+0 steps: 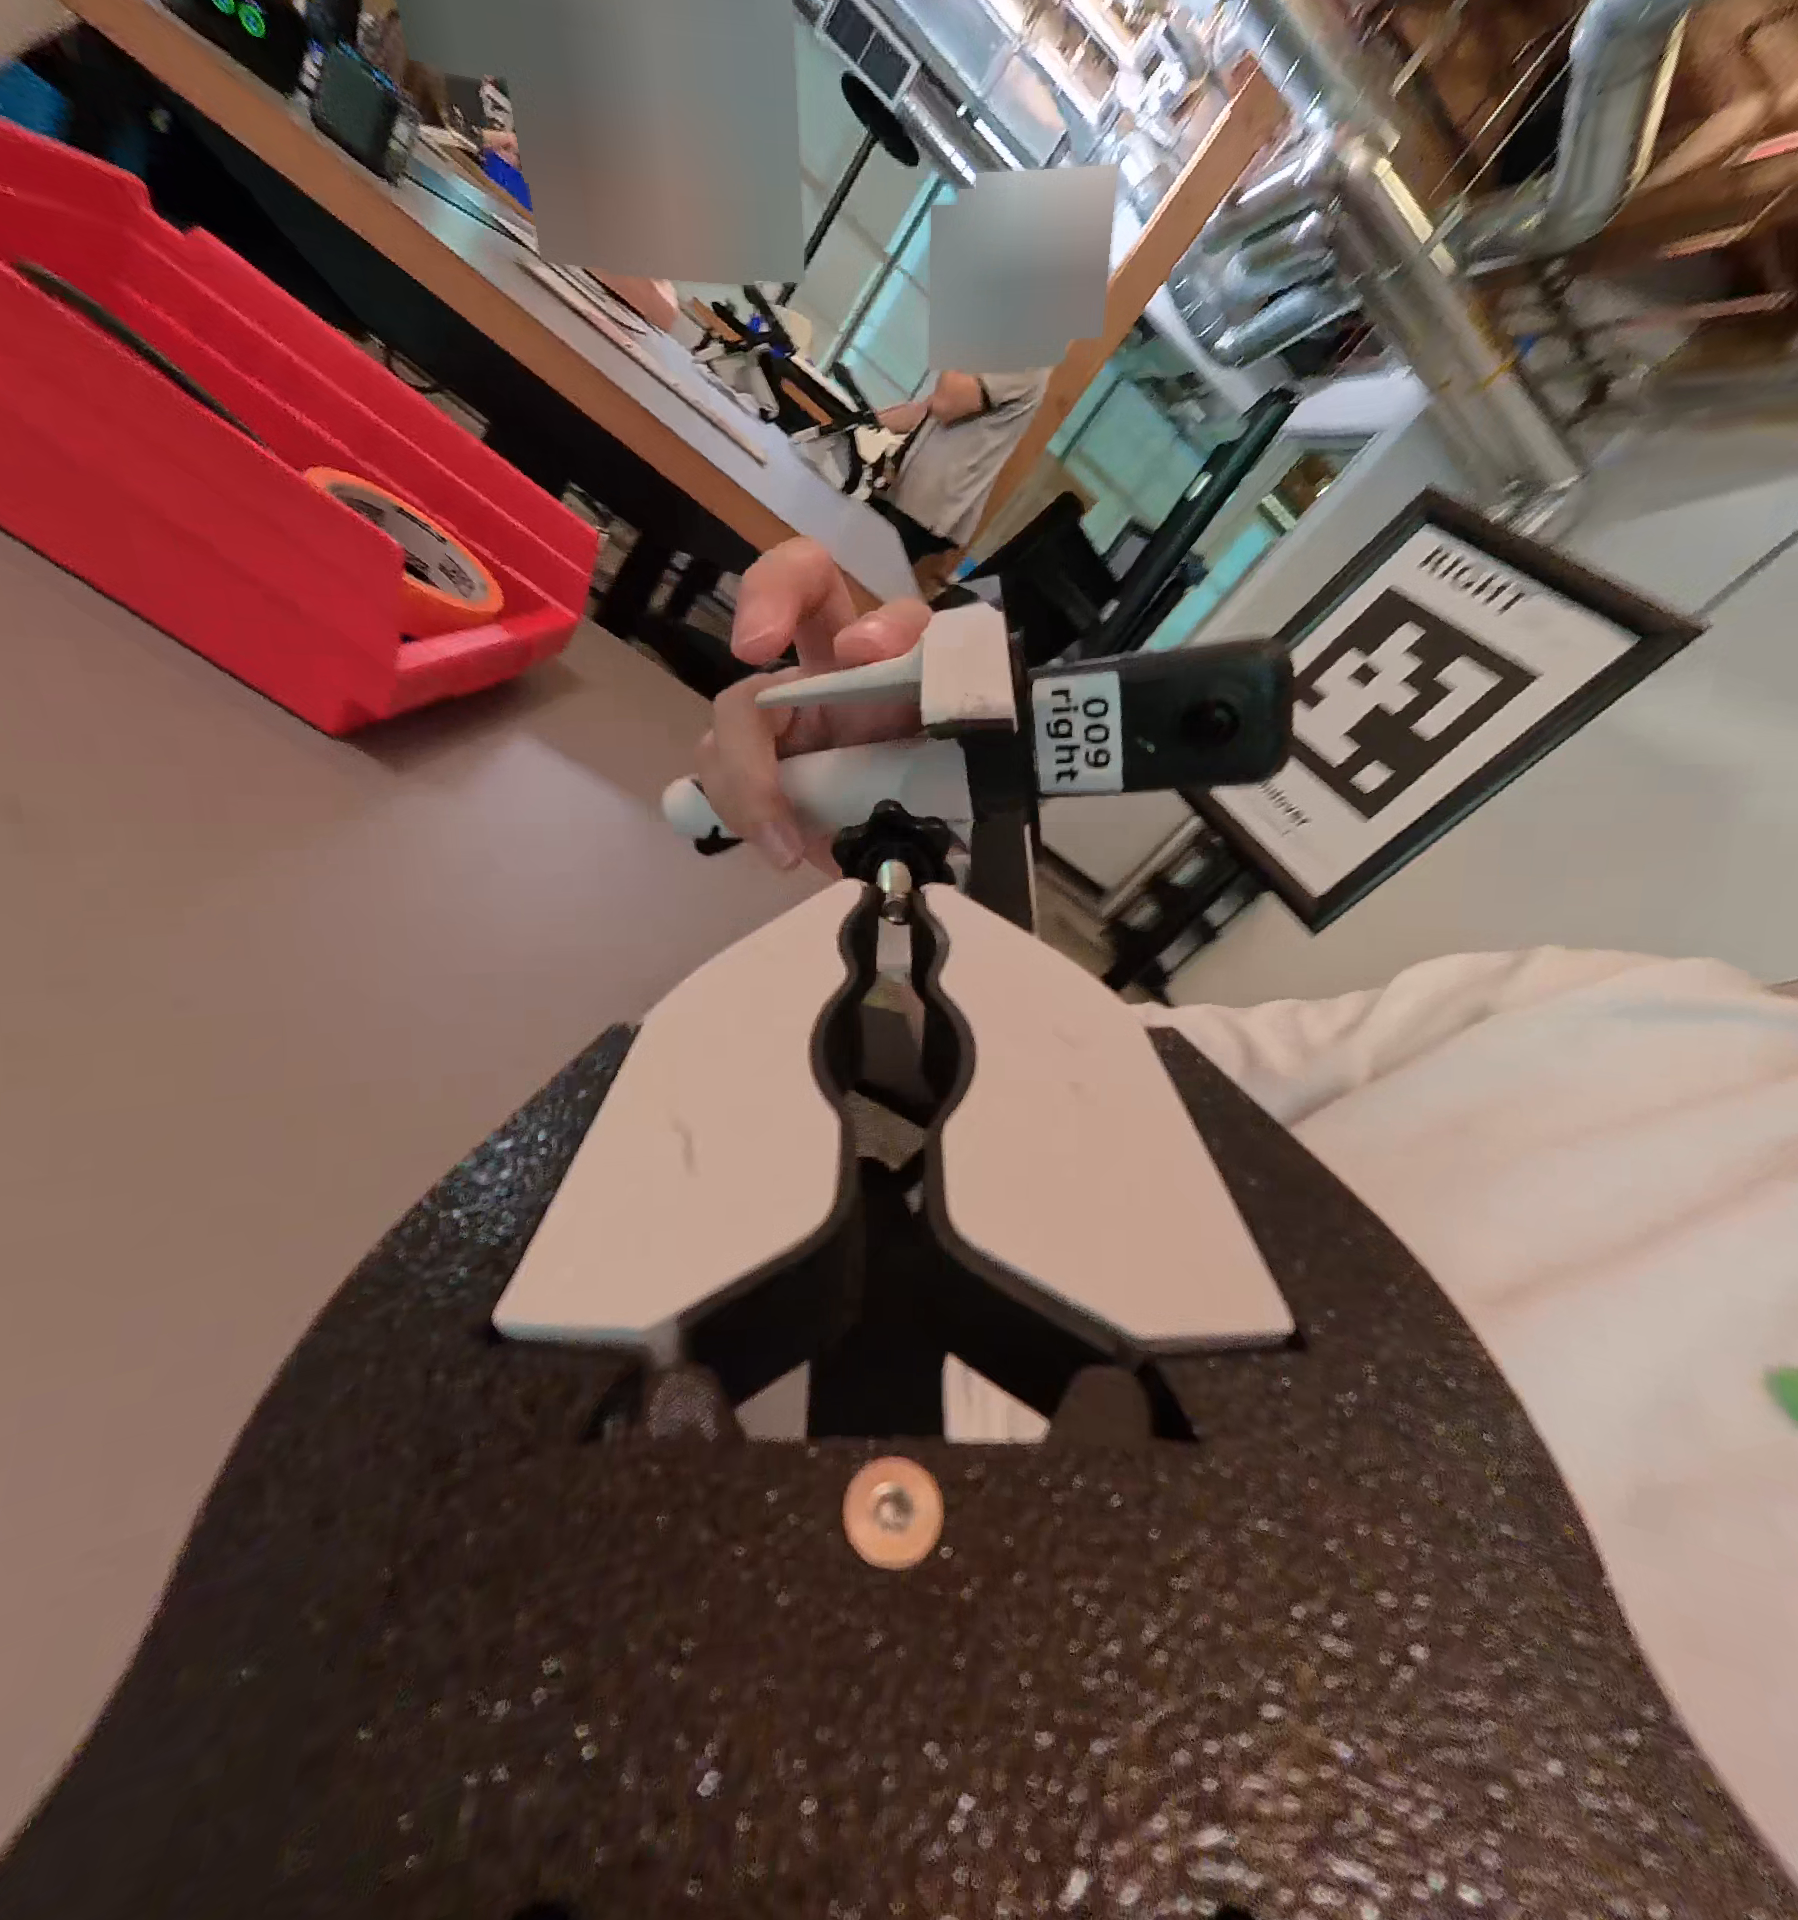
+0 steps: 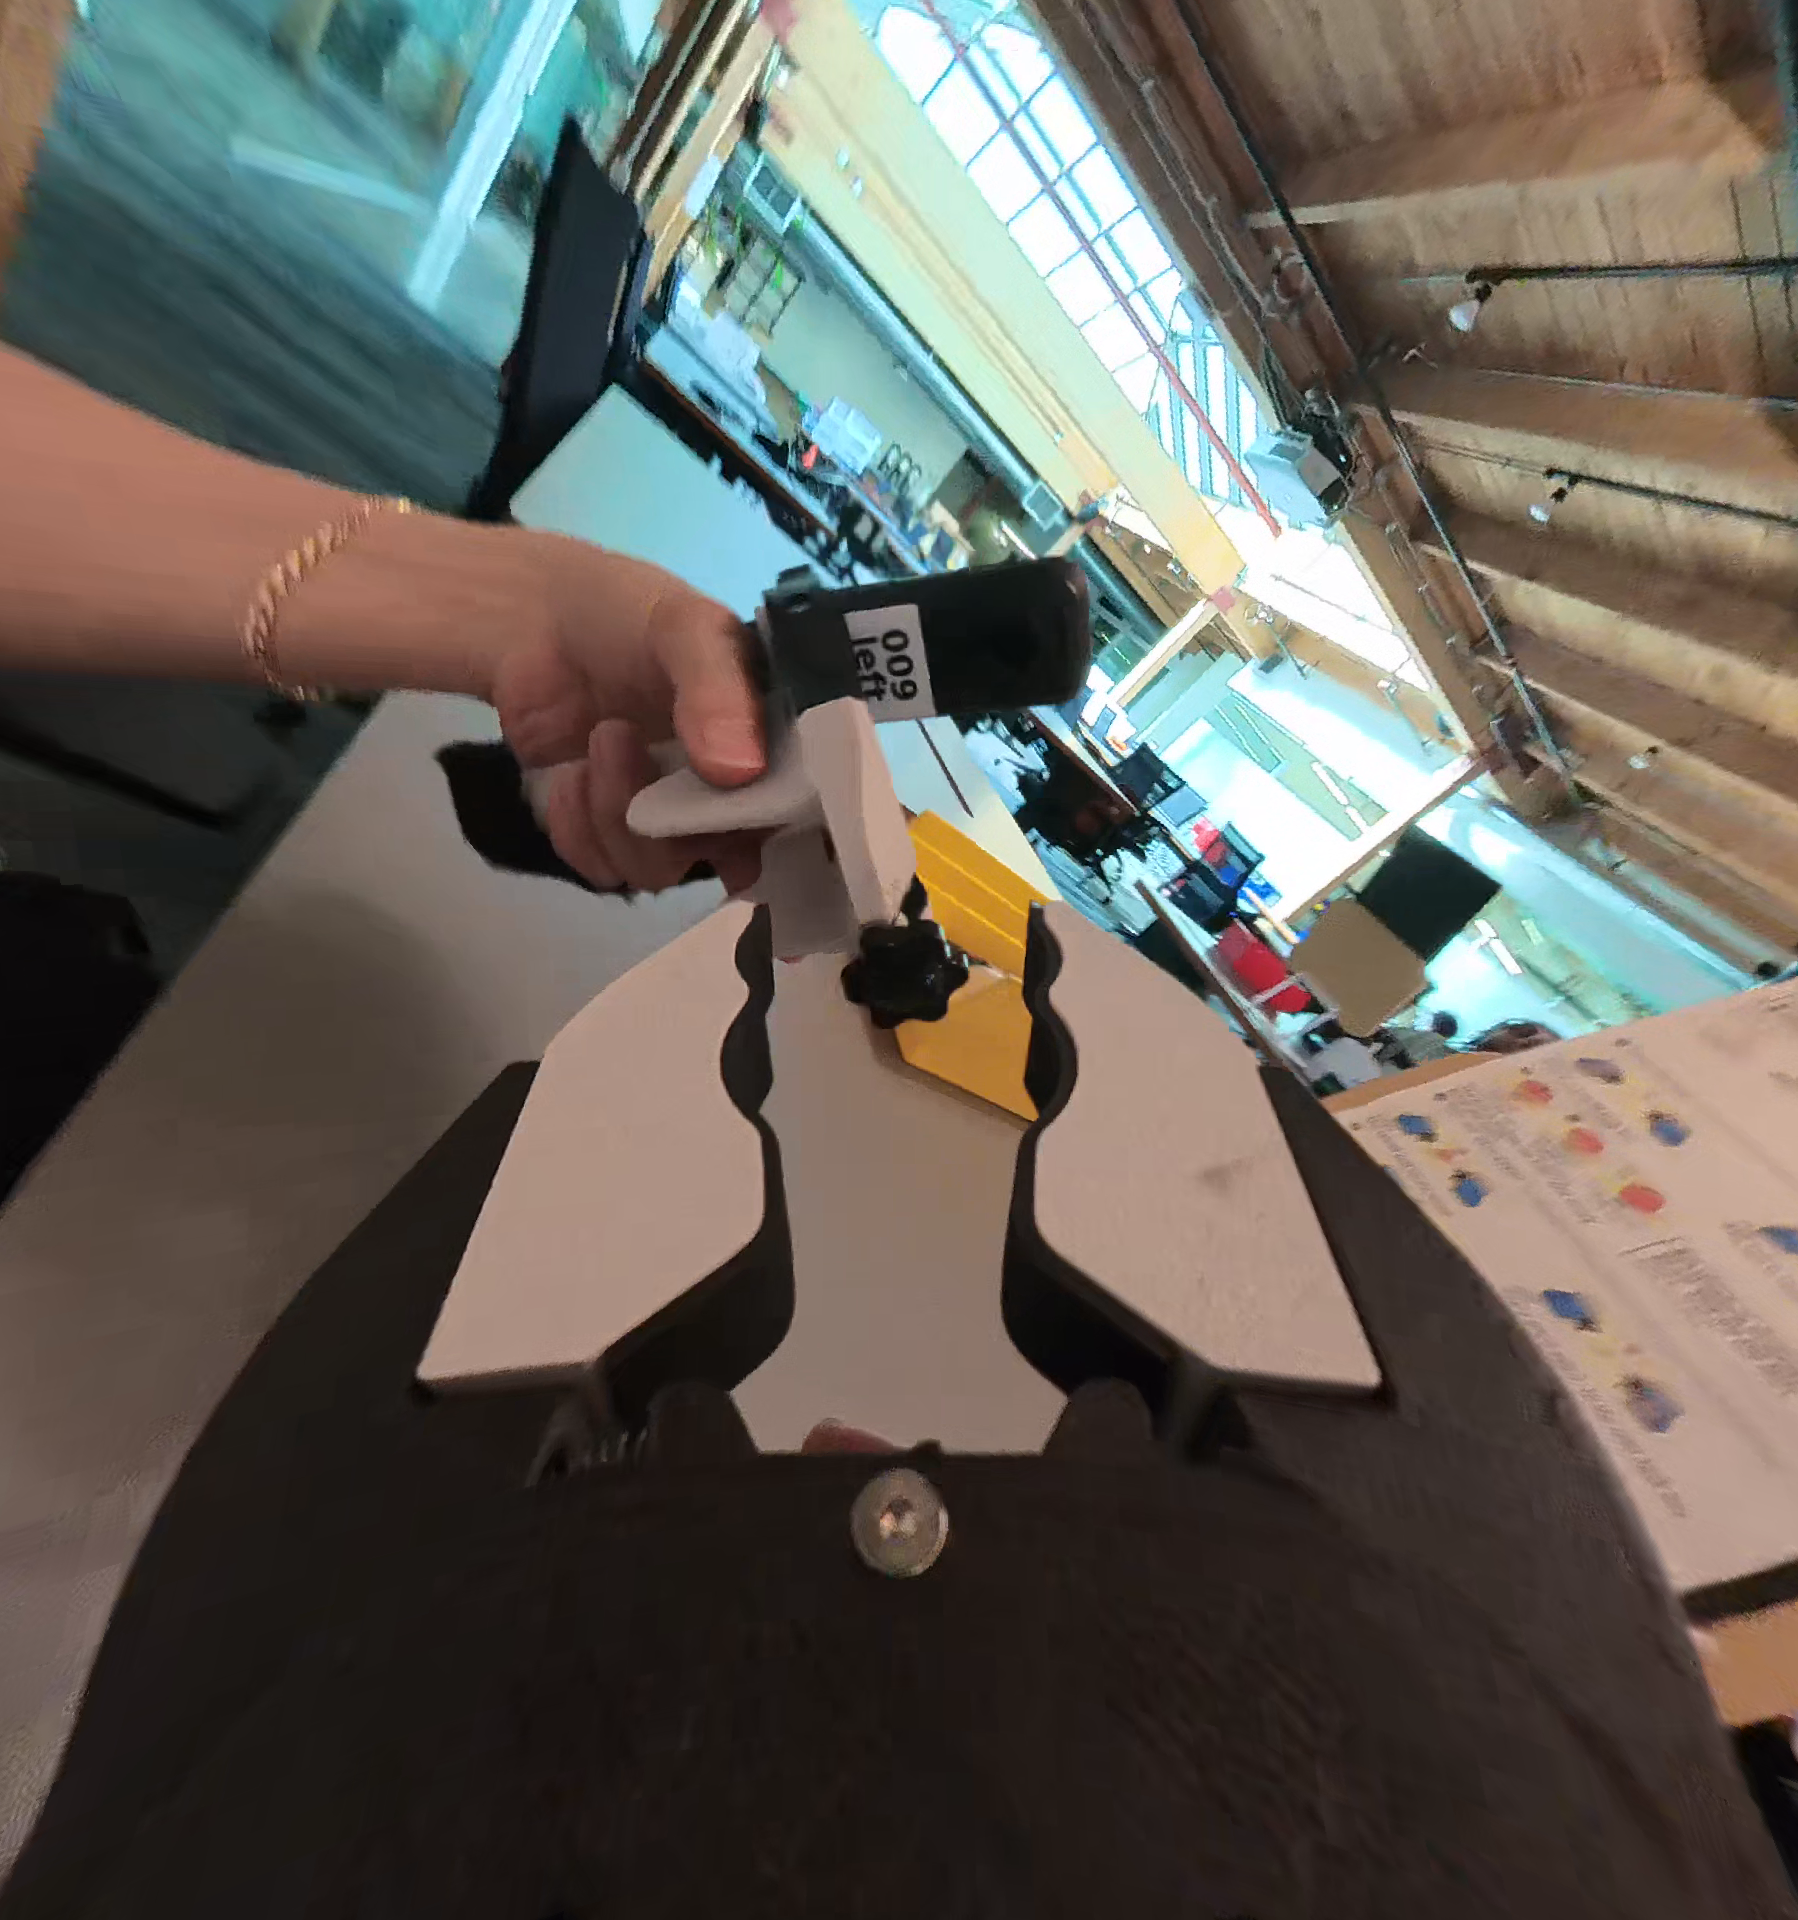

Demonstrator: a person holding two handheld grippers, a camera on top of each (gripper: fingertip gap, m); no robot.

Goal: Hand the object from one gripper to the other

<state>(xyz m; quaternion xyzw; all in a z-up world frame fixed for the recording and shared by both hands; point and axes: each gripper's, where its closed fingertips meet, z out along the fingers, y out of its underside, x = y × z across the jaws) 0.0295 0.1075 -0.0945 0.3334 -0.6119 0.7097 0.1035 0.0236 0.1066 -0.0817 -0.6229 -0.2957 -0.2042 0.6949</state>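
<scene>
While left gripper point(image 1: 893, 914) clamps black-knobbed metal piece point(image 1: 890, 997), only right wrist view shows yellow bin point(image 2: 962, 997); right gripper point(image 2: 900, 940) fingers apart, tilted

The left gripper point(image 1: 893, 914) has its jaws closed on a thin metal piece with a black star knob point(image 1: 890, 837) sticking out past the tips. Just beyond the jaws, a hand point(image 1: 770, 717) holds the right gripper point(image 1: 988, 727), which is side-on. Off to the left of the jaws, a red bin point(image 1: 199, 457) sits on the counter point(image 1: 251, 987) with an orange tape roll point(image 1: 427, 561) inside.
</scene>
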